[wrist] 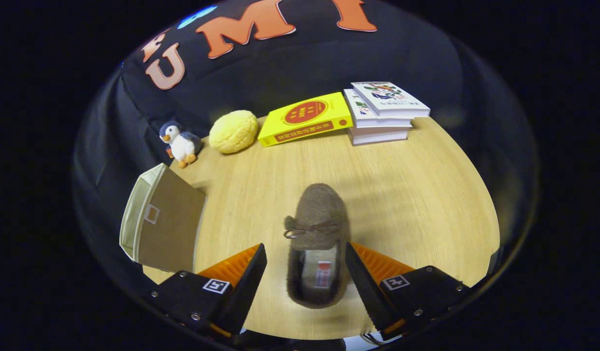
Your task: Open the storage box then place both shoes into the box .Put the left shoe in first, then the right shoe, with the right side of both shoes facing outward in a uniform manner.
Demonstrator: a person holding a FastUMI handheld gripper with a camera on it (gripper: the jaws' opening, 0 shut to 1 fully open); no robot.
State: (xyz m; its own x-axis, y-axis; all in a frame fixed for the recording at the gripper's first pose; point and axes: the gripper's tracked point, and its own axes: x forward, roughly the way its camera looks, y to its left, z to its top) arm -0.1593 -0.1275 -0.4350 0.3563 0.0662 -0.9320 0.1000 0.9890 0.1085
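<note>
— Where is your hand-held gripper [306, 265] right now?

— I hold it low over the worktop [417, 195], fingers spread wide. The brown shoe [317, 229] lies between them, its heel end in the gap and its toe pointing away from me, past the fingertips. The right finger looks to be at the shoe's side or very close; the left finger stands clear of it with bare wood between. So I have hold of nothing.

— And the storage box [161, 222]?

— It sits to the left of the shoe, just ahead of my left finger, near the worktop's edge. I see a brown panel with a small pale square on it; whether it is open I cannot tell.

— Anything else on the worktop?

— Along the far side, a toy penguin [180, 142], a yellow bun-shaped cushion [233, 130] beside it, then a yellow book [305, 119] leaning against a stack of white books [384, 113].
</note>
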